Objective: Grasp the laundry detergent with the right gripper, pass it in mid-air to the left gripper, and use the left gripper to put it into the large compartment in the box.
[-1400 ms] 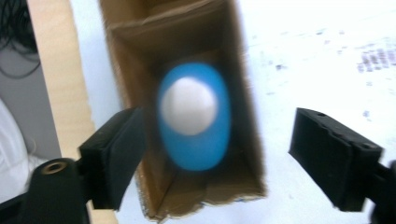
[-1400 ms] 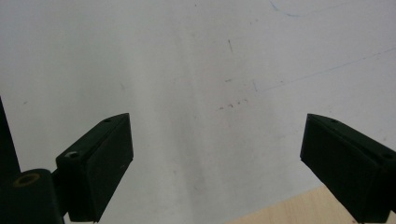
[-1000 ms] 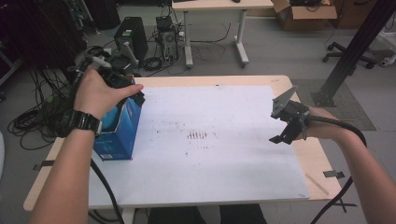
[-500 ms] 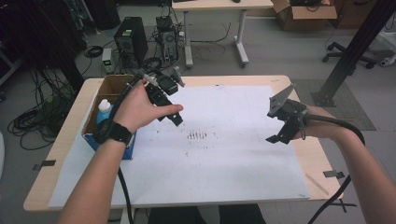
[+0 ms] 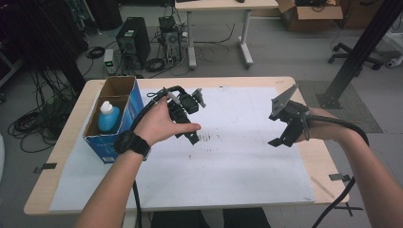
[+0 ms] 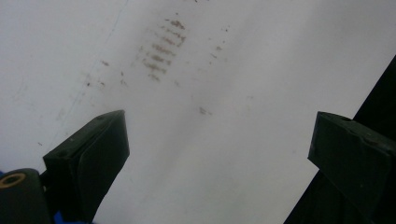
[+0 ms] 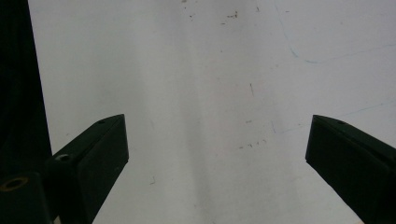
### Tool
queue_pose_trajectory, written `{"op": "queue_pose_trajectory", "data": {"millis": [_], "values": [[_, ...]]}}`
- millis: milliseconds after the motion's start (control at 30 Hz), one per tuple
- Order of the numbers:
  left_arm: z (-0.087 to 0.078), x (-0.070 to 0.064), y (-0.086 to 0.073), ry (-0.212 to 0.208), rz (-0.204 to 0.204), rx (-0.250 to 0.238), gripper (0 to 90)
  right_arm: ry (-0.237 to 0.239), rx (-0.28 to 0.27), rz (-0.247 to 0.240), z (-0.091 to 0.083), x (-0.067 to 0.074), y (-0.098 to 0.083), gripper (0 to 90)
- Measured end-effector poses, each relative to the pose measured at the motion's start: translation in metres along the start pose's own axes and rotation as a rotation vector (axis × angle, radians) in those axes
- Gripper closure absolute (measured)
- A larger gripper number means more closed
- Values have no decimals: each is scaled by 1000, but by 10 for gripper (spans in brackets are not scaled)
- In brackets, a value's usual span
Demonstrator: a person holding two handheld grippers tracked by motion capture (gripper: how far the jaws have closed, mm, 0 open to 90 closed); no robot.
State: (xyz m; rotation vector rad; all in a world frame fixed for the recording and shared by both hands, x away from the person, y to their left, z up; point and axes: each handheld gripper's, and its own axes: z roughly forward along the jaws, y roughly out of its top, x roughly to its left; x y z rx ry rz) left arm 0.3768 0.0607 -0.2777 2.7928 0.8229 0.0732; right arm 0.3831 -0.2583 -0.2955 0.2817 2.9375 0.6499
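Cardboard box (image 5: pixel 113 118): stood on the table's (image 5: pixel 62 142) left part, open-topped, well to the left of the left gripper; a blue bottle (image 5: pixel 108 117) with a white cap is seen inside it.
Left gripper (image 5: pixel 190 135): held over the white sheet (image 5: pixel 237 161), jaws spread wide and nothing between them; in the left gripper view only the sheet is seen past the jaws.
Smudged marks (image 6: pixel 159 51): seen on the sheet just ahead of the left gripper.
Right gripper (image 5: pixel 279 137): held above the sheet's right part, well apart from the left one, jaws likewise released and bare.
Left hand (image 5: pixel 159 124): wrapped around its gripper; a dark watch (image 5: pixel 132 142) is worn at the wrist.
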Motion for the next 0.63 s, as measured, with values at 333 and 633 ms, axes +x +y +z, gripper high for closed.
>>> {"op": "queue_pose_trajectory", "data": {"millis": [333, 633], "values": [[2, -1, -1, -15, 0, 7, 55, 5, 3, 1, 2, 0, -1, 56], [2, 1, -5, -18, -10, 12, 56, 9, 5, 0, 2, 2, 0, 57]]}}
